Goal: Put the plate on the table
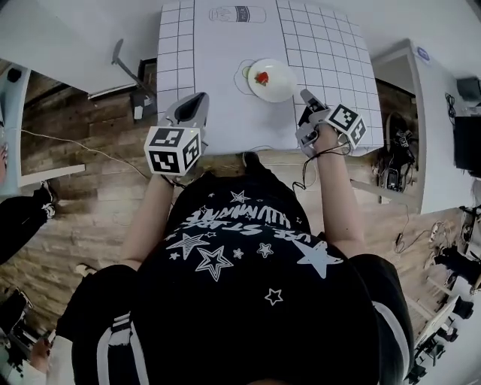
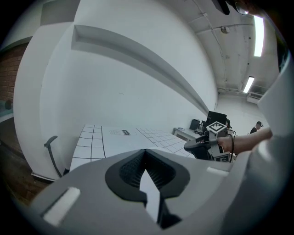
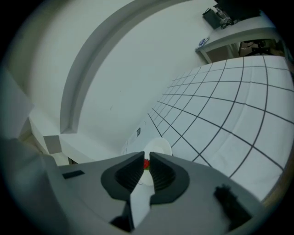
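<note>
Wood-plank floor fills the left of the head view; a white grid-lined counter sits top centre. A white wall spans the left gripper view, strip lights glowing upper right.

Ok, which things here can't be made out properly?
- Red thing on the plate: too small in the head view to identify. In the right gripper view the right gripper hides most of it.
- Print at the far end of the table: too small to read in the head view.
- Outline drawn on the table: the plate covers most of it in the head view.
</note>
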